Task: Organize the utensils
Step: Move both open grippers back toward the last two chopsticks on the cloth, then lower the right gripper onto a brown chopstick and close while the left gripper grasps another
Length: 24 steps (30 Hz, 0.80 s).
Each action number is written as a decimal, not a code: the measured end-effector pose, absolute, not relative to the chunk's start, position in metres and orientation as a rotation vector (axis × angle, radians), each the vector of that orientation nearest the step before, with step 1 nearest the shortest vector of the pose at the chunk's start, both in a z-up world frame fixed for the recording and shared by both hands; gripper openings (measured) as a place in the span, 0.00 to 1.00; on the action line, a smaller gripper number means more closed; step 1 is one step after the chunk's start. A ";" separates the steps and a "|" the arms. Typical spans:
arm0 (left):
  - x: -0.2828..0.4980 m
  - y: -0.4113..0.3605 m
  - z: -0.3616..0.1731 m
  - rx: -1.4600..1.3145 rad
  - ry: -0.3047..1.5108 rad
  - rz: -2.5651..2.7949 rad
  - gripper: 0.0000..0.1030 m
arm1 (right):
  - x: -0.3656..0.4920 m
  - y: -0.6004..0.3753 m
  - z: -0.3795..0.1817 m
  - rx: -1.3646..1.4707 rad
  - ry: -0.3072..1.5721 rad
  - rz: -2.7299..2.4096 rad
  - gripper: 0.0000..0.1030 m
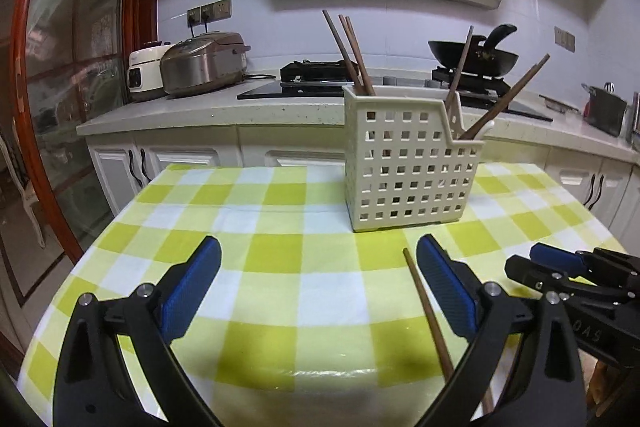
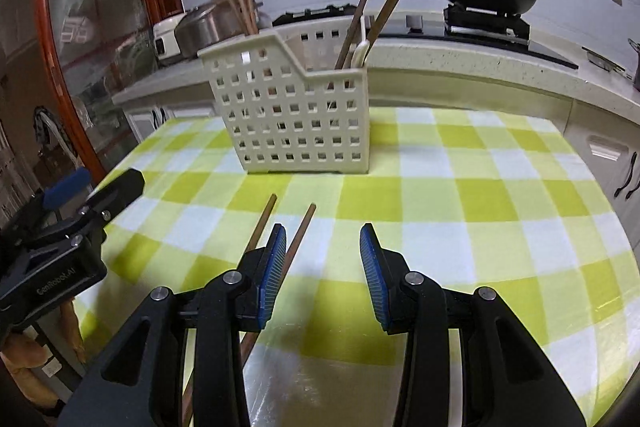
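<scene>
My right gripper hangs with jaws spread, short of the utensil basket; two loose chopsticks lie between us, one beside my left pad.

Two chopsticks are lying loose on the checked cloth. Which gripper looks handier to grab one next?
Probably the right gripper: it is open, and one loose chopstick lies beside its left finger. The left gripper, also open, has a chopstick at its edge only.

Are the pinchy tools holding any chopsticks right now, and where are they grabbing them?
No. Both the left tool and the right tool are open and hold nothing. Two chopsticks lie on the table, ungripped.
</scene>
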<state>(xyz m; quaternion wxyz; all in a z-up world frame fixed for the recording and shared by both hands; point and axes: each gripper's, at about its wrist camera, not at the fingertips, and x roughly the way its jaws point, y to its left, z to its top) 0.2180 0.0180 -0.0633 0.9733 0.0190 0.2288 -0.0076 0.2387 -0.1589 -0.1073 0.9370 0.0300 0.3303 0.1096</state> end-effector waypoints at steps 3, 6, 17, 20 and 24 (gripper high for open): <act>0.223 0.019 -0.072 0.049 0.507 -0.009 0.92 | 0.244 -0.155 -0.114 0.057 0.723 0.220 0.37; 0.225 0.024 -0.075 0.033 0.528 -0.004 0.92 | 0.247 -0.153 -0.119 0.053 0.754 0.211 0.37; 0.224 0.040 -0.076 -0.045 0.546 0.022 0.92 | 0.263 -0.130 -0.130 0.048 0.834 0.238 0.37; 0.223 0.042 -0.075 -0.050 0.549 0.024 0.92 | 0.266 -0.121 -0.134 0.024 0.855 0.231 0.37; 0.222 0.047 -0.074 -0.072 0.545 0.030 0.92 | 0.268 -0.116 -0.136 -0.003 0.868 0.204 0.35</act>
